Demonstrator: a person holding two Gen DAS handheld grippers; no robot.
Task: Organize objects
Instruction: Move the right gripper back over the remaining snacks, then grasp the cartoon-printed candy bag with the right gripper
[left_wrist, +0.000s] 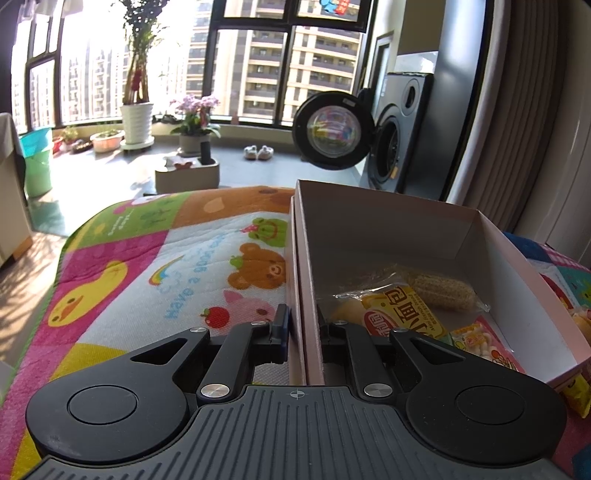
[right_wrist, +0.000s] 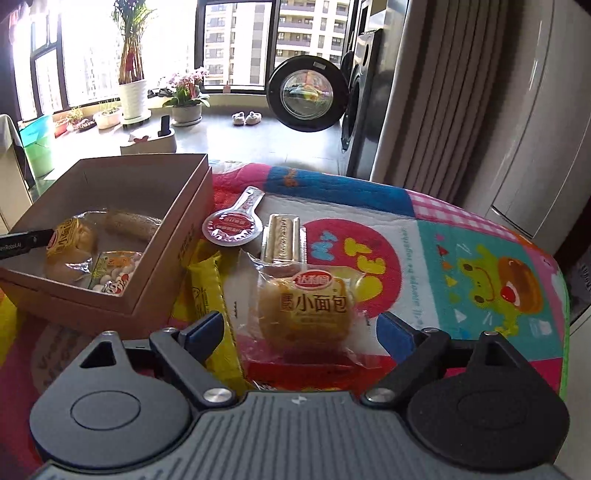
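1. On the cartoon-print surface (right_wrist: 424, 236), the box (right_wrist: 173, 236) already holds three wrapped snacks; a bread packet (right_wrist: 306, 310), yellow packet (right_wrist: 210, 295), wafer pack (right_wrist: 282, 232) and spoon-shaped sachet (right_wrist: 231, 223) lie beside it.
2. The left gripper (left_wrist: 303, 332) pinches the box's near wall, steadying it.
3. The right gripper (right_wrist: 299, 328) is spread around the bread packet.
4. Judged step: picking up the bread. Next move: close gently, lift, clear the box wall.

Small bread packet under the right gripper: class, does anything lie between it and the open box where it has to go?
Partly. A yellow snack packet lies on the mat between the small bread packet and the box, whose near wall must also be cleared. Lifting it over both looks workable. The right gripper straddles the bread, open; the left gripper clamps the box wall.
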